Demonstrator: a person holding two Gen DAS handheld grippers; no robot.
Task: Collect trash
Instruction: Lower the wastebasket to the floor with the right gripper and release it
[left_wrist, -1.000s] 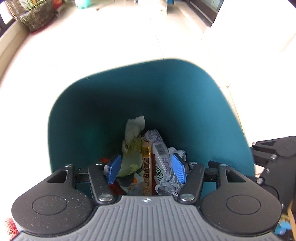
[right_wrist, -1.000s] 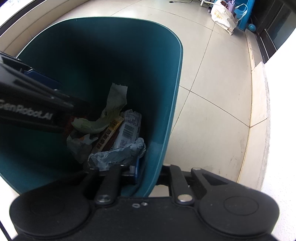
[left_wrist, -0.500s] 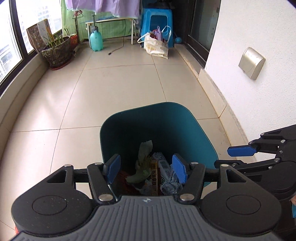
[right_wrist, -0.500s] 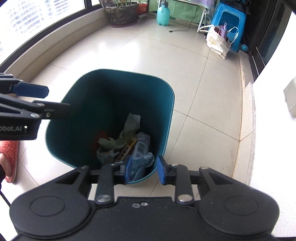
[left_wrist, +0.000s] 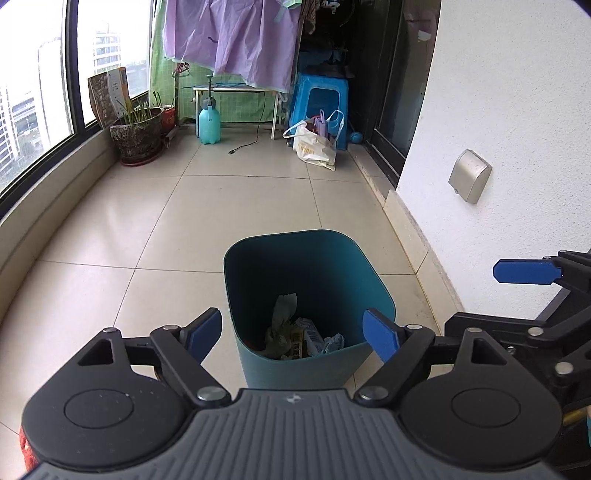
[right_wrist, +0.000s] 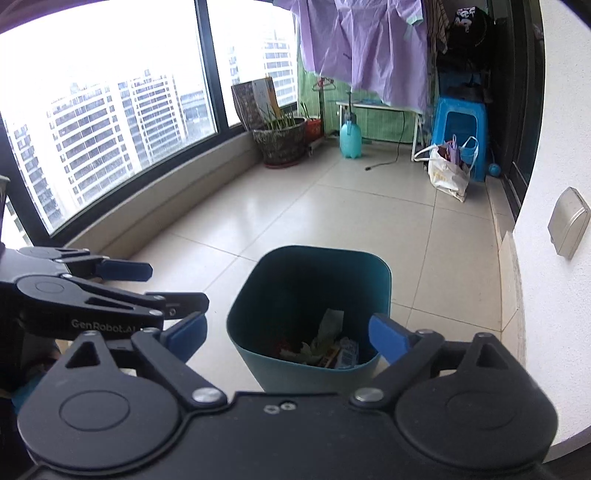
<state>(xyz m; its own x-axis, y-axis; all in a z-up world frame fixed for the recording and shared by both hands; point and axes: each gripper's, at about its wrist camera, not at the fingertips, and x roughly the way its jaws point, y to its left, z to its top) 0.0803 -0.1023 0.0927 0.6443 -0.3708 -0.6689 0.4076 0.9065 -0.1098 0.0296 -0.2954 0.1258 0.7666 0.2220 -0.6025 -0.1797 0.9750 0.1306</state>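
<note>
While both grippers hang above the tiled floor (left_wrist: 229, 229), their view takes in a balcony. At the far left runs a window (right_wrist: 110, 122) with tower blocks beyond it, and below it a low ledge (left_wrist: 55, 221). Next along the back stand a potted plant (left_wrist: 138, 136), a pale blue spray bottle (left_wrist: 209, 122) and a small white bench (left_wrist: 236, 90), with purple cloth (left_wrist: 236, 37) hanging above. Further right are a blue stool (left_wrist: 323, 96), a white carrier bag (left_wrist: 314, 147) in front of it, then a white wall (left_wrist: 498, 110) bearing a grey socket cover (left_wrist: 470, 176).

Nearer, the left gripper (left_wrist: 293, 332) has nothing between its blue pads, and its jaws are opening wide. Just below and ahead of it stands the teal bin (left_wrist: 306, 251), upright on the tiles, holding the trash (left_wrist: 295, 332): crumpled paper, wrappers and a small packet lying at the bottom. To its right, the right gripper (right_wrist: 284, 334) is likewise empty, its jaws spreading apart, with the bin showing between them from above.
</note>
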